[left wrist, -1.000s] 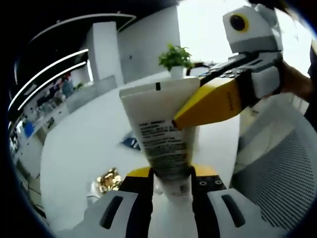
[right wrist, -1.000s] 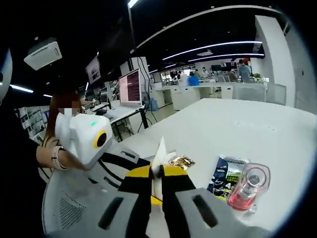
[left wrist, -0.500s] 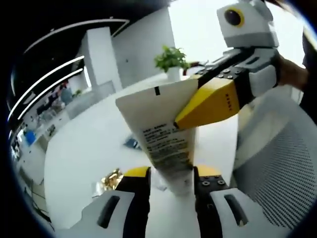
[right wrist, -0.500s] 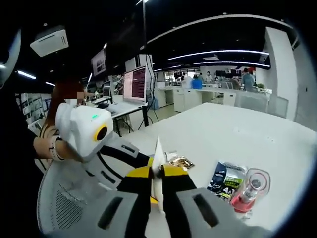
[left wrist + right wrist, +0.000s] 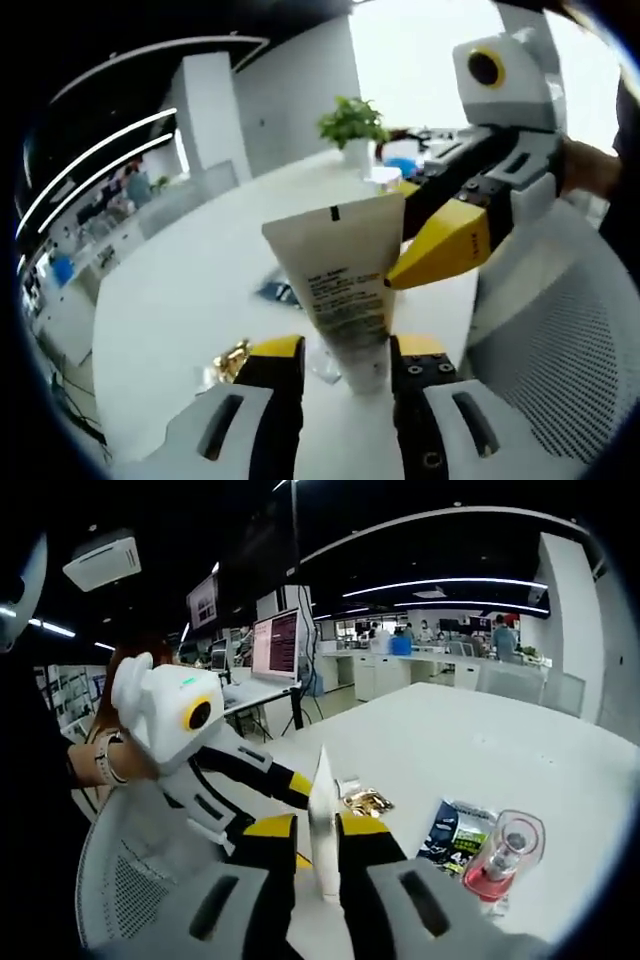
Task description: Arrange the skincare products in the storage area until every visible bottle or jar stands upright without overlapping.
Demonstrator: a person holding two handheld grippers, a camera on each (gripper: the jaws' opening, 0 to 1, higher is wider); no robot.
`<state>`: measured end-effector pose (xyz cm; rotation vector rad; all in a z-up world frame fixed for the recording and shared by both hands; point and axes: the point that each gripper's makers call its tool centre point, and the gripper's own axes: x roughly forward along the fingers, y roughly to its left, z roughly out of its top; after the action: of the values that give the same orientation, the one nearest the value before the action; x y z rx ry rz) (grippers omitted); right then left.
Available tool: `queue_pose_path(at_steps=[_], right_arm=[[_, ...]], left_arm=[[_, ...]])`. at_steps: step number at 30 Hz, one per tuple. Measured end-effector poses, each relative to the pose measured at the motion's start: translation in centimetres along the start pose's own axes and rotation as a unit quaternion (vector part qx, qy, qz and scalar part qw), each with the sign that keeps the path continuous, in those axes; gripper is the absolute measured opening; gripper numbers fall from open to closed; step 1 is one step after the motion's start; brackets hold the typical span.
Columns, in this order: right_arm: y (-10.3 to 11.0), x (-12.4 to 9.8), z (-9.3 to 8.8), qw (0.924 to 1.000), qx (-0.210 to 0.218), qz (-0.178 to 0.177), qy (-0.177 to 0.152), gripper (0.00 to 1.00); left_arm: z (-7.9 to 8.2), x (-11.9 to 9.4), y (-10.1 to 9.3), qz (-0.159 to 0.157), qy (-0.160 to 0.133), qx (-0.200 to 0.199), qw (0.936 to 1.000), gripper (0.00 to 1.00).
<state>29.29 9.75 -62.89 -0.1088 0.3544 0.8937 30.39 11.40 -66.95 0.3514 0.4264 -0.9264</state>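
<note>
Left gripper, white body with yellow jaw tips, pinches the lower end of a cream-white squeeze tube with black printed text; the tube stands raised above the white tabletop, its flat crimped end uppermost. In the left gripper view the right gripper enters from the right, its yellow tip just beside the tube's upper edge; contact cannot be confirmed. In the right gripper view that gripper's jaws are spread slightly, the tube seen edge-on between them with narrow gaps at each side, so no firm pinch is evident. The left gripper reaches in from the left there, held by a person's hand. On the table beyond: a small crumpled gold foil item, a dark blue printed sachet lying flat, and beside it a clear bottle of pink liquid with its mouth toward the camera. A potted green plant stands at the far end of the table. White mesh chair back close at the right.
</note>
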Motion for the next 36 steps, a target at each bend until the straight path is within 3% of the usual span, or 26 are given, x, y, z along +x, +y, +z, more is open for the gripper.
queue_pose_path(at_steps=[5, 9, 18, 36], right_arm=[[-0.1, -0.1, -0.4, 1.0, 0.001, 0.003, 0.008, 0.16], [-0.1, -0.2, -0.6, 0.9999, 0.001, 0.004, 0.011, 0.15], [0.1, -0.2, -0.9, 0.9998, -0.001, 0.013, 0.018, 0.14], [1.1, 0.3, -1.0, 0.9989, 0.001, 0.04, 0.023, 0.13]], left_arm=[[0.4, -0.9, 0.0, 0.006, 0.008, 0.005, 0.9999, 0.29], [0.8, -1.2, -1.0, -0.003, 0.007, 0.005, 1.0, 0.29], [0.1, -0.7, -2.1, -0.008, 0.023, 0.006, 0.9997, 0.27], [0.0, 1.4, -1.9, -0.028, 0.035, 0.036, 0.9984, 0.25]])
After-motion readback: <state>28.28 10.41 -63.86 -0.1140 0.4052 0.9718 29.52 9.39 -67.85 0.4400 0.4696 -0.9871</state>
